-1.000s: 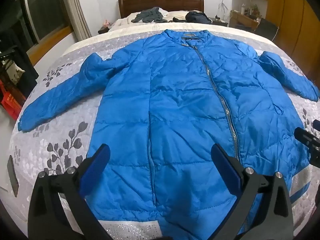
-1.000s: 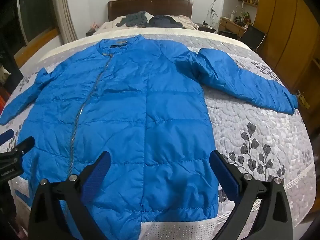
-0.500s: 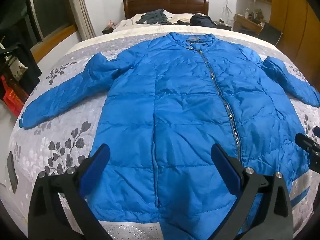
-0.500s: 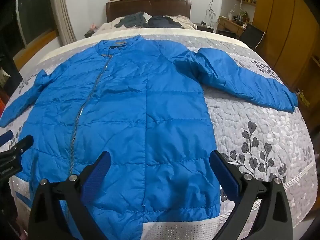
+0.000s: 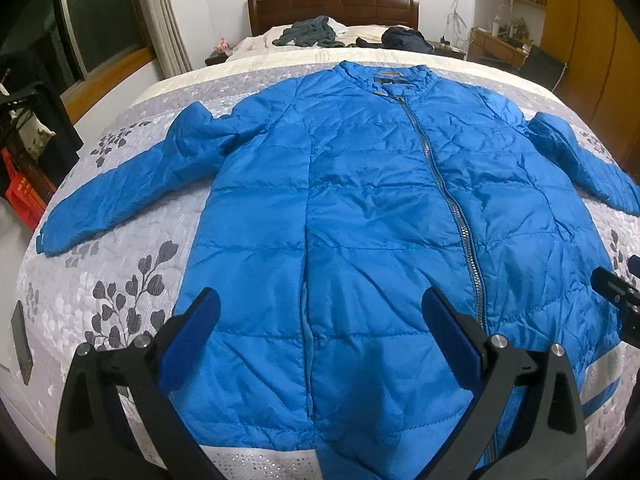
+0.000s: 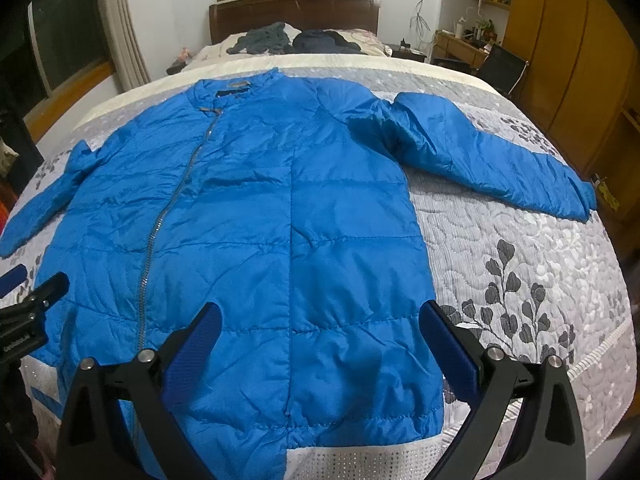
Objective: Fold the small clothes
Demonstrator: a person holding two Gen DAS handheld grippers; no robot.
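Hovering level, both claws (image 5: pixel 318 316) (image 6: pixel 320 320) gape above jacket (image 5: pixel 360 208) hem.

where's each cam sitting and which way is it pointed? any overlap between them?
Left wrist: rides the left hand-held gripper at the foot of the bed, facing the headboard over the blue jacket; its open blue fingers show, and the other gripper's tip at the right edge.
Right wrist: rides the right hand-held gripper, same heading, set further right; its open fingers show, the left gripper's tip at the left edge.
Shared: jacket, zipper, quilt, headboard, dark clothes by the pillows.
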